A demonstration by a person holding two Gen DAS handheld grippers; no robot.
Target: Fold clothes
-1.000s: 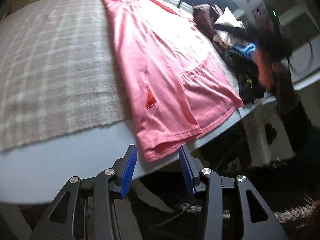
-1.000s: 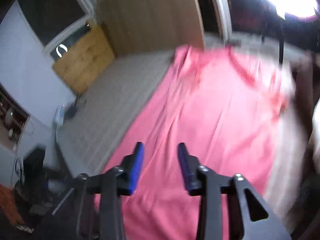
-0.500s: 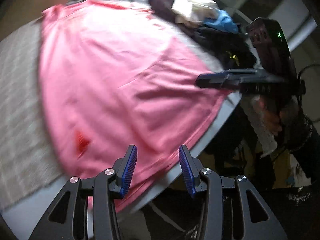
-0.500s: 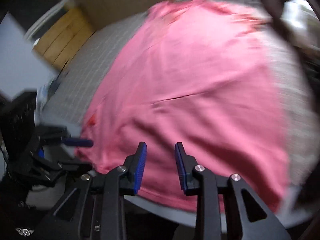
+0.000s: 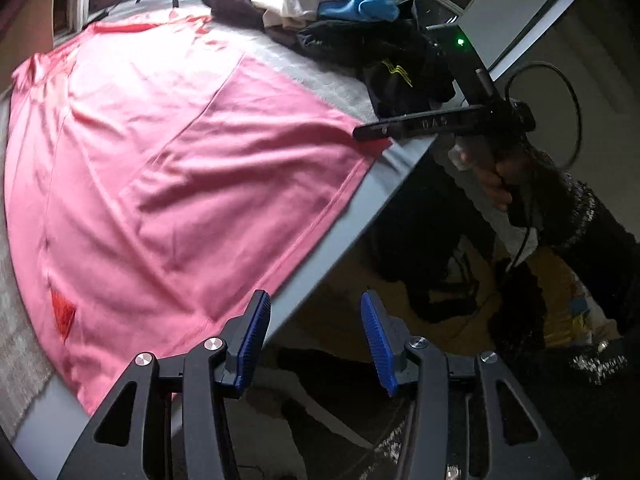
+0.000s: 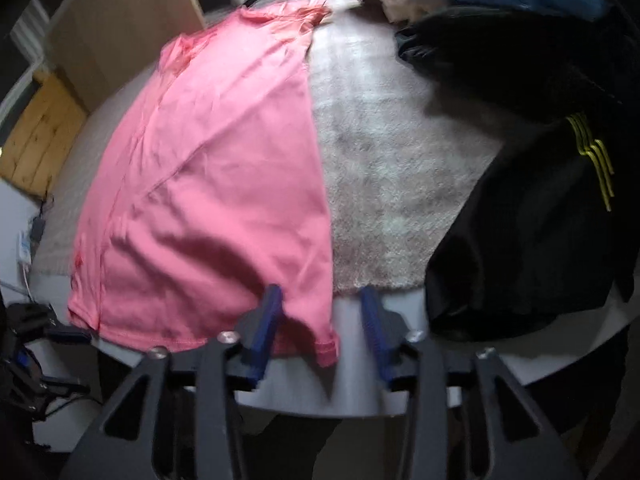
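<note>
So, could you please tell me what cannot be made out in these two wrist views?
- Pink shirt hem corner, right wrist view: motion blur hides whether the right gripper's opening pads touch it.
- Pile of clothes, left wrist view: overlapping, cut by the top edge.
- Left gripper: opening over the table edge, nothing between.

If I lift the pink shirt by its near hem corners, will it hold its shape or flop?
Probably flop: the pink shirt lies thin and creased on the table, its corner already drooping over the edge between the opening jaws of the right gripper. It looks light, so it should lift easily. The smooth fabric may slide over the towel-like mat when pulled.
</note>
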